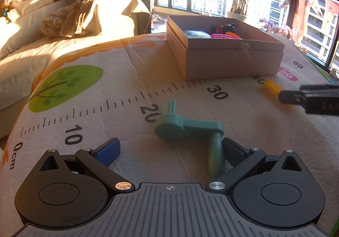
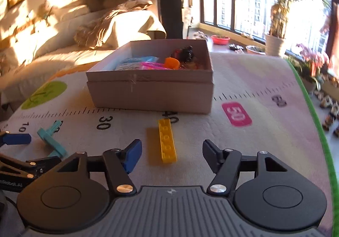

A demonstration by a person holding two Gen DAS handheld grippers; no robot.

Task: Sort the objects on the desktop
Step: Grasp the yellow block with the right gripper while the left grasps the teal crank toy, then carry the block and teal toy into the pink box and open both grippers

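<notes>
- My left gripper [image 1: 170, 150]: jaws spread wide, holding nothing. The right-hand pad sits just beside the handle of the teal crank; I cannot tell whether it touches. The left pad [image 1: 108, 151] is well clear of it.
- Teal crank [image 1: 188, 129]: lies flat on the play mat [image 1: 118, 71] by the printed 20 mark, its round end to the left, its peg pointing far, its handle running back toward my left gripper.
- My right gripper [image 2: 171, 153]: jaws part open, gripping nothing. The near end of the yellow brick sits between the two pads, apart from both.
- Yellow brick [image 2: 167, 140]: long flat studded piece, lying lengthwise away from me, its far end near the 40 mark, just short of the box.
- Cardboard box [image 2: 152, 95]: open top, on the mat beyond both pieces; already holds pink, orange, dark and blue items, too jumbled to name.
- Open room: bare mat between crank and brick, and right of the brick around the pink 50 label [image 2: 236, 114].
- Edges: the mat's green border [image 2: 313, 120] curves down the far right; a bed [image 1: 42, 31] lies beyond the left side.
</notes>
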